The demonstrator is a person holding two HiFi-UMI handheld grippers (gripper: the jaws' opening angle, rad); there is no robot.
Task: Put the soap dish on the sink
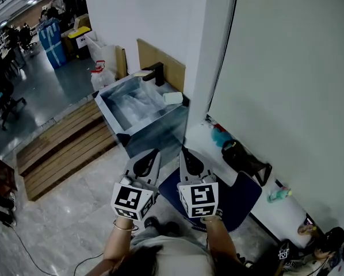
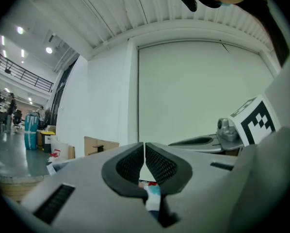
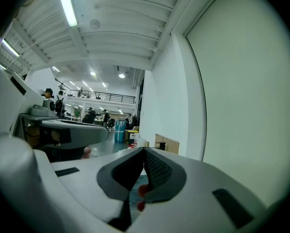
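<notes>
The steel sink (image 1: 121,137) stands ahead of me against the white wall, with a black tap (image 1: 155,72) at its back. A pale oblong thing (image 1: 173,98), perhaps the soap dish, lies on the sink's right rim. My left gripper (image 1: 156,152) and right gripper (image 1: 182,150) are held side by side, well short of the sink, both pointing toward it. Each is shut with nothing between the jaws. In the left gripper view the left gripper (image 2: 144,148) has its pads pressed together, and so has the right gripper (image 3: 144,153) in the right gripper view.
Wooden steps (image 1: 62,145) lie left of the sink. A white bench (image 1: 258,203) along the right wall carries a teal thing (image 1: 221,137), a black bag (image 1: 244,157) and a bottle (image 1: 278,194). A dark blue seat (image 1: 241,200) is below my grippers. A wooden board (image 1: 160,59) leans behind the tap.
</notes>
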